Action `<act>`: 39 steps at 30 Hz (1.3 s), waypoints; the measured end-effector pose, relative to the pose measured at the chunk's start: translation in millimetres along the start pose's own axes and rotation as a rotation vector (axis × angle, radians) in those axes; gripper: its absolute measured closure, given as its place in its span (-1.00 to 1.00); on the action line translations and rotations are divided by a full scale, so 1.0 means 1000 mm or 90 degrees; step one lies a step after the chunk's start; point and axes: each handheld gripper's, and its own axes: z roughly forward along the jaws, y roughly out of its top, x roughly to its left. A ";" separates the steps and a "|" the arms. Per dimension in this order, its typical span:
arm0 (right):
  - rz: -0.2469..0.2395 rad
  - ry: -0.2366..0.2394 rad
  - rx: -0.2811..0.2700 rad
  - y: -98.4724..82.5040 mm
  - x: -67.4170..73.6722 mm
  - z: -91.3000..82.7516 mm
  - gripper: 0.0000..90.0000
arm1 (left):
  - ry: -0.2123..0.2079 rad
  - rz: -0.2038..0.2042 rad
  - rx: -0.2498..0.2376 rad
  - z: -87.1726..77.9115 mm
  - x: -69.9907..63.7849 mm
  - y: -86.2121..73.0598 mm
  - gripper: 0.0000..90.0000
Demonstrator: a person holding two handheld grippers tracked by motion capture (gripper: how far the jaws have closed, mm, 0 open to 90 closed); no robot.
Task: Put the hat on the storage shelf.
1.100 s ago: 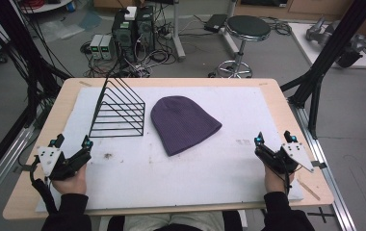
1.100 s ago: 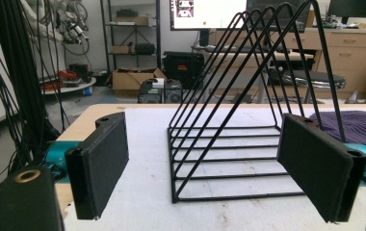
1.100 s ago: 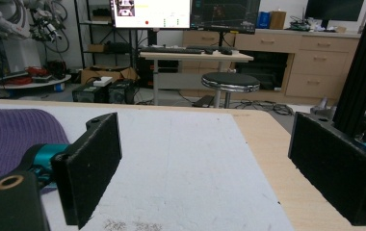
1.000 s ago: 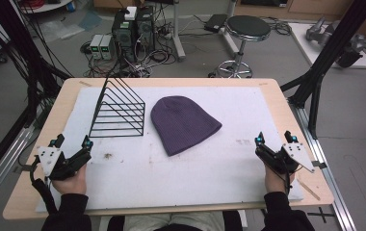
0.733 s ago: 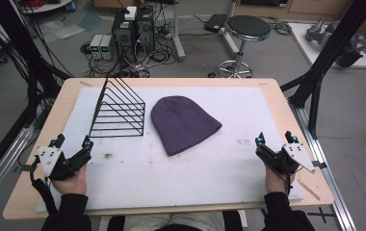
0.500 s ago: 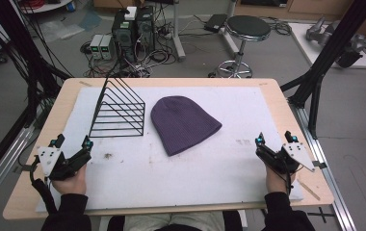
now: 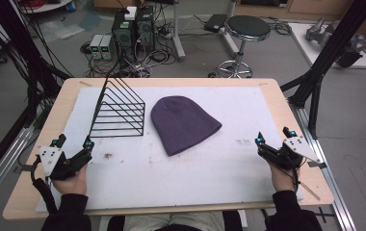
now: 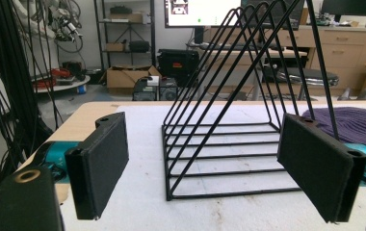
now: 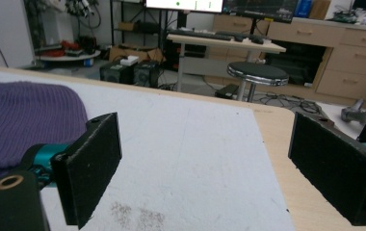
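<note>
Both our grippers, left (image 7: 73, 149) and right (image 7: 273, 141), rest wide open and empty near the table's front corners, so we judge nothing is started; next comes a reach inward. Between them the purple beanie (image 7: 183, 122) lies flat beside the wire rack (image 7: 120, 109), crown pointing far-left, opening near-right.

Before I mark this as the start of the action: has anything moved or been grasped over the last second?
Nothing has visibly changed. The left claw and right claw stay open and apart from everything at the near corners of the table, and the purple beanie and black wire rack lie where they were.
</note>
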 end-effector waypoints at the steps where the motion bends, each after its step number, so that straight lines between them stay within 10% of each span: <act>1: -0.004 0.004 0.005 0.002 -0.001 0.000 -0.77 | 0.000 0.000 0.001 0.000 0.000 0.000 -0.59; 25: -0.101 0.163 0.073 0.071 -0.004 0.036 -0.76 | -0.007 0.000 0.004 0.001 0.000 -0.001 -0.59; 39: -0.152 0.259 0.126 0.120 0.016 0.077 -0.76 | -0.024 -0.005 0.004 0.002 -0.001 -0.001 -0.59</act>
